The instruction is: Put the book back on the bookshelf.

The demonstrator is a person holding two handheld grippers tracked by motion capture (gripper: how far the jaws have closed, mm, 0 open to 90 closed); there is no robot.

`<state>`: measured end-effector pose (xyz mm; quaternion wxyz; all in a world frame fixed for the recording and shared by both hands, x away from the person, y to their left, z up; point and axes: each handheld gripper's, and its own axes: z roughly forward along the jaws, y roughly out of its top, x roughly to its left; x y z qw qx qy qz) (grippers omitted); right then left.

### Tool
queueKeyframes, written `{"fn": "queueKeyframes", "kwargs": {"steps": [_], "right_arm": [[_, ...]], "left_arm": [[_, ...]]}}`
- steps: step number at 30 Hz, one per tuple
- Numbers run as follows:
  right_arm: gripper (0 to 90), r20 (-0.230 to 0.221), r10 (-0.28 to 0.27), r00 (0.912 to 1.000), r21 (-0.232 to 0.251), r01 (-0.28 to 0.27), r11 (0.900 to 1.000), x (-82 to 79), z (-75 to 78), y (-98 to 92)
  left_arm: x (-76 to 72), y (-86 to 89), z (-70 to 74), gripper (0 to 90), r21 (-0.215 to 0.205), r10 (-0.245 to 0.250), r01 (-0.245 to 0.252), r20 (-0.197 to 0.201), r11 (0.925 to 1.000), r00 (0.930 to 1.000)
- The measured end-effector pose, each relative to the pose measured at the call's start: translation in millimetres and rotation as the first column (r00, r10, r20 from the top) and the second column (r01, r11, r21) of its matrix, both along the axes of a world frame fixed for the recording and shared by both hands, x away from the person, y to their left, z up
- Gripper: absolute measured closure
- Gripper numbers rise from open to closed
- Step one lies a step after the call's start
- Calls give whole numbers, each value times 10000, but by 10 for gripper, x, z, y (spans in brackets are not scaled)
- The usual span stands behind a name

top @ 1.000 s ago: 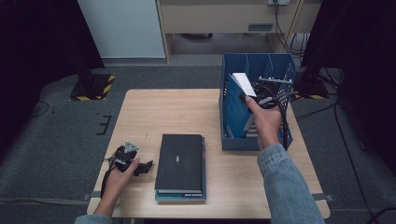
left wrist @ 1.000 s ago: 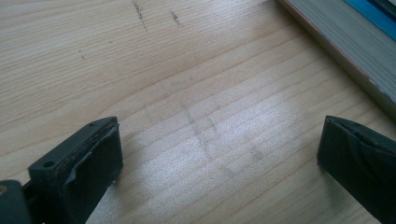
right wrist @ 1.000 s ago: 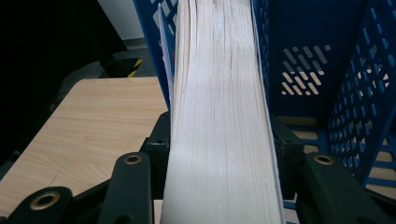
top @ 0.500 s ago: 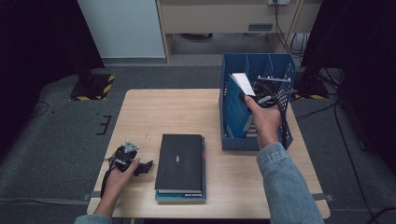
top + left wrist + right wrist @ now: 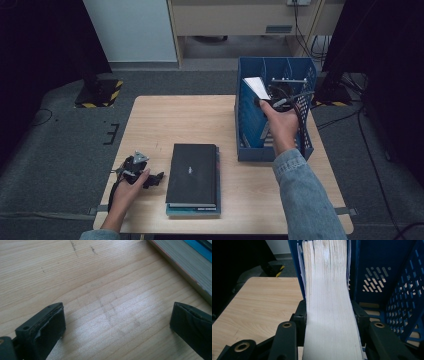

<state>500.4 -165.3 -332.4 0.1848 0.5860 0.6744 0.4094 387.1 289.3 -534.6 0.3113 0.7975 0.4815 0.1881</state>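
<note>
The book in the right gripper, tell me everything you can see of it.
The book is thick, with a pale block of page edges facing the right gripper view and thin covers at either side. The right gripper clamps it between both black jaws, which have just been closing further on it. It stands on edge, tilted, over the left end of the blue perforated plastic file rack. In the high view its white top corner shows above the hand. Whether its lower edge touches the rack is hidden.

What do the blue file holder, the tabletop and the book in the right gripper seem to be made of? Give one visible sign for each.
Blue file holder: probably moulded plastic, with smooth walls and punched slots. Tabletop: pale wood or wood-look laminate, matt, with straight grain lines. Book: paper, with a stacked off-white page edge clamped by the right gripper.
</note>
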Motion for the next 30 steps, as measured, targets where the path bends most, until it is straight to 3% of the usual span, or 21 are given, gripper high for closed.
{"fn": "queueKeyframes", "kwargs": {"steps": [13,23,30], "right_arm": [[597,-17,-256,9997,12,256,9997,132,69,37],[597,237,-504,9984,136,501,9987,227,127,74],[597,439,-846,9955,263,835,9962,300,82,93]], "left_arm": [[2,2,1,0,28,-36,36,16,10000,10000],[4,2,3,0,26,-39,39,-7,10000,10000],[8,1,3,0,30,-55,55,-20,10000,10000]]}}
